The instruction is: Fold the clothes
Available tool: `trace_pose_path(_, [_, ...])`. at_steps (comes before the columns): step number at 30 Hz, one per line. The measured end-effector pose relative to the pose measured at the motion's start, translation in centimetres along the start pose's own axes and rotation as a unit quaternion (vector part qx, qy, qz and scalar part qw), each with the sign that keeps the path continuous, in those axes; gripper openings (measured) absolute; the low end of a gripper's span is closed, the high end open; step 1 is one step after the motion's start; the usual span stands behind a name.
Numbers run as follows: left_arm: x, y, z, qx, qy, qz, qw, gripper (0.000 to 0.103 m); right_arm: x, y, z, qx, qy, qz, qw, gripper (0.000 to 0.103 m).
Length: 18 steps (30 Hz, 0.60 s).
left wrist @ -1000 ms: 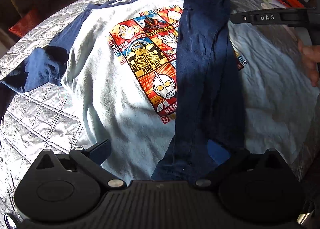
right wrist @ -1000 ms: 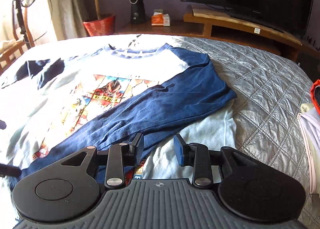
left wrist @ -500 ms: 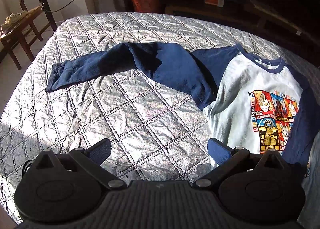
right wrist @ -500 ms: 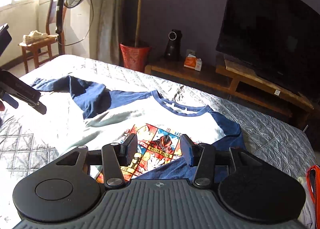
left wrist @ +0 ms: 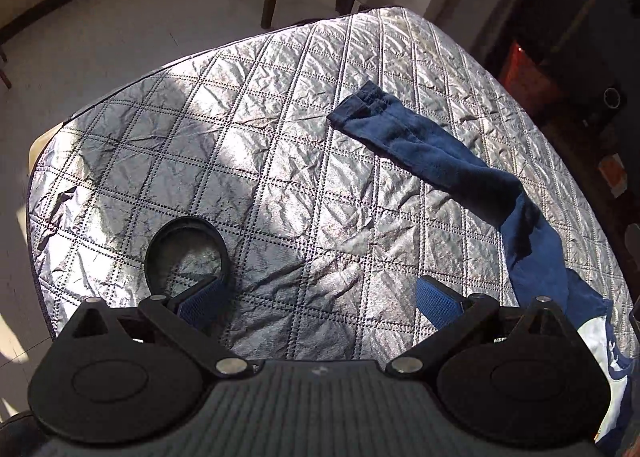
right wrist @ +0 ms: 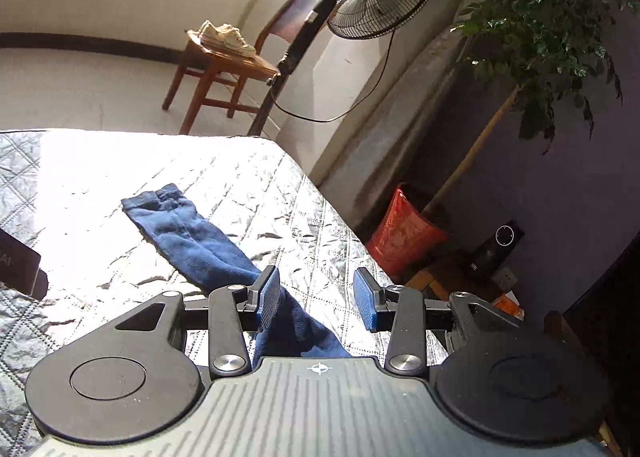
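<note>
1. Across the bed (left wrist: 280, 161), a silver quilt lies in hard sunlight.
2. Blue shirt sleeve (left wrist: 432, 153) stretches flat over the quilt toward its far corner.
3. Left claw (left wrist: 320, 301) tilts steeply down, spread wide, gripping nothing.
4. Right claw (right wrist: 316, 297) angles lower over the sleeve; its jaws have just been closing, pads apart, nothing pinched.

**Black rigs, blue pads**

Each hand-held gripper, left (left wrist: 320, 303) and right (right wrist: 316, 299), has a ribbed grey housing, two black round discs, silver pivot screws on black linkage arms, and blue textured finger pads (right wrist: 269, 294).
</note>
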<state>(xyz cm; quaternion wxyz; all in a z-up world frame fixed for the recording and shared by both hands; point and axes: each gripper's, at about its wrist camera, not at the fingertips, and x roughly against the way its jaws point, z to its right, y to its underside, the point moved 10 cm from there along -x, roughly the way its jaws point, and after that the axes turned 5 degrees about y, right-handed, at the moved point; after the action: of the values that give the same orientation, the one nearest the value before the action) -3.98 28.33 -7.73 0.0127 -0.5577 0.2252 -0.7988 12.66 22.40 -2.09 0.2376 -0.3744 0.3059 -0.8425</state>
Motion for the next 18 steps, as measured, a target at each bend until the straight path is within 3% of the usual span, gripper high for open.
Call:
trace_pose_path(4, [0.2, -0.4, -2.7, 0.068, -0.014, 0.005, 0.9976, 0.102, -3.8, -1.6, -5.9, 0.06, -0.057, 0.004, 0.997, 0.044])
trace_pose_path(8, [1.1, -1.8, -5.1, 0.113, -0.027, 0.042, 0.9923, 0.102, -6.5, -1.3, -11.4, 0.123, -0.1, -0.012, 0.987, 0.047])
trace_pose_path(14, [0.7, -2.1, -6.7, 0.143, -0.025, 0.031, 0.9889, 0.102, -9.0, -1.9, -14.9, 0.071, -0.17, -0.026, 0.983, 0.048])
trace_pose_path(16, [0.6, -2.1, -7.1, 0.147, -0.024, 0.028, 0.9885, 0.102, -9.6, -2.4, -14.9, 0.059, -0.171, -0.026, 0.983, 0.059])
trace_pose_path(17, [0.7, -2.2, -7.3, 0.15, -0.025, 0.03, 0.9879, 0.102, -9.9, -2.7, -14.9, 0.055, -0.168, -0.027, 0.984, 0.071])
trace_pose_path(18, [0.7, -2.3, -7.5, 0.153, -0.026, 0.033, 0.9873, 0.102, -10.2, -2.9, -14.8, 0.051, -0.165, -0.028, 0.985, 0.07])
